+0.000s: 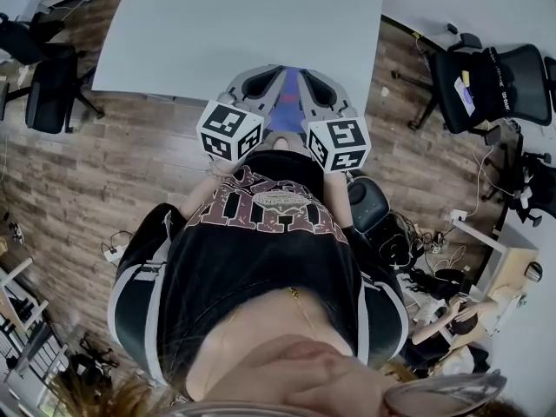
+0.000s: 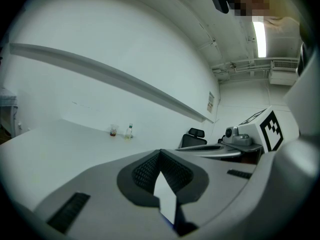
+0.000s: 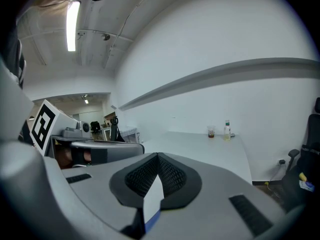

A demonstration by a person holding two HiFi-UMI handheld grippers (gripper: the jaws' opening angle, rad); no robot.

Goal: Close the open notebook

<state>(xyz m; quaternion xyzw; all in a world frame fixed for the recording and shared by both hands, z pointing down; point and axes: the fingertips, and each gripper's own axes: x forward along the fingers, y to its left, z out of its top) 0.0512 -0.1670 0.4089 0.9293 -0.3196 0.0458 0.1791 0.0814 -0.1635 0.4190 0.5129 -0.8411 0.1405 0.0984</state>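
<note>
Close before the person (image 1: 269, 233), the left gripper (image 2: 160, 154) and right gripper (image 3: 158, 156) sit side by side, each with jaws pressed together on nothing. Beyond them lies the white table (image 1: 243, 24), with a cup (image 3: 211, 132) and bottle (image 3: 227, 130) at its far end. The notebook shows in no view.

l claw (image 2: 160, 153) & r claw (image 3: 157, 156) both closed, side by side.

Office: swivel chairs (image 1: 491, 81), white table (image 1: 243, 24).
</note>
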